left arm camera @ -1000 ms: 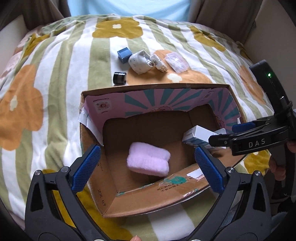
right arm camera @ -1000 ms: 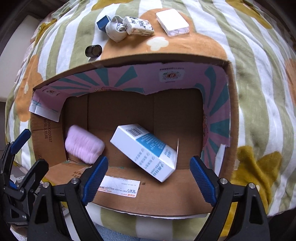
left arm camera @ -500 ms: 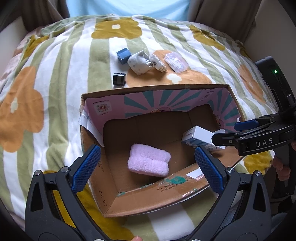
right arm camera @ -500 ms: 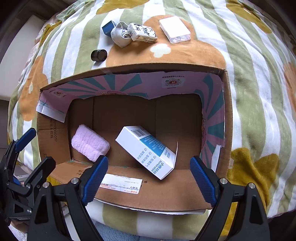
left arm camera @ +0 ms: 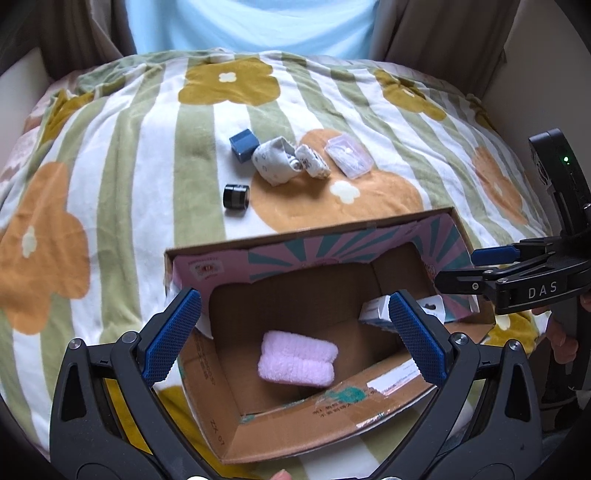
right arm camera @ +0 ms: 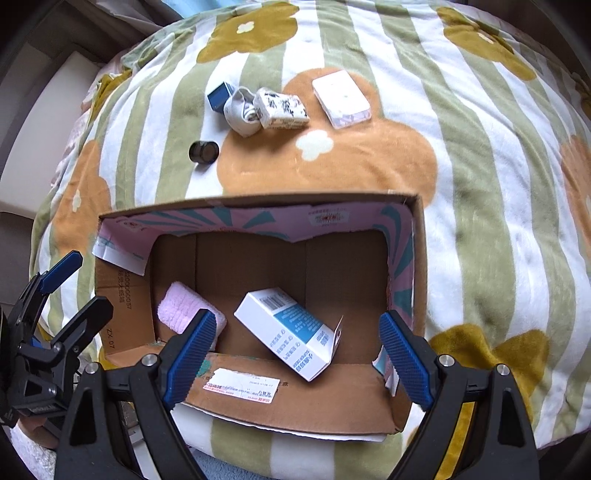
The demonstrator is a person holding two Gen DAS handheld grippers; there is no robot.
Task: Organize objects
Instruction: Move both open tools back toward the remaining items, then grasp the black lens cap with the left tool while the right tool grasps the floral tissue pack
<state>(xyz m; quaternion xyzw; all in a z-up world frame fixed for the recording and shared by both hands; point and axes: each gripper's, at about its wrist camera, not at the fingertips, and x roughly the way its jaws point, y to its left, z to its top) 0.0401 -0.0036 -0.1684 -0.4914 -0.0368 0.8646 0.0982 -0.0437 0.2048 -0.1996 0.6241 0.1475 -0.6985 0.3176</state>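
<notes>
An open cardboard box [left arm camera: 306, 439] [right arm camera: 258, 201] sits on the blanket. Inside lie a folded pink towel [left arm camera: 297, 357] [right arm camera: 179, 306] and a white-and-blue carton [right arm camera: 286, 332], partly hidden in the left wrist view [left arm camera: 375, 313]. My left gripper [left arm camera: 291, 336] is open and empty above the box's near edge. My right gripper [right arm camera: 295, 350] is open and empty above the carton. Beyond the box lie a blue cube [left arm camera: 243, 144] [right arm camera: 218, 95], a grey sock [left arm camera: 271, 164] [right arm camera: 242, 112], a patterned packet [left arm camera: 312, 165] [right arm camera: 282, 108], a clear flat case [left arm camera: 348, 156] [right arm camera: 341, 98] and a black cylinder [left arm camera: 236, 196] [right arm camera: 203, 152].
The striped flower blanket [left arm camera: 110, 155] [right arm camera: 480, 184] covers a rounded bed. Curtains and a light blue panel [left arm camera: 251, 26] stand behind it. The other gripper shows at the right edge of the left wrist view [left arm camera: 524, 284] and at the left edge of the right wrist view [right arm camera: 48, 332].
Both grippers have pulled back and up from the box, so more of the blanket and the loose objects shows. The carton and towel stay in the box.
</notes>
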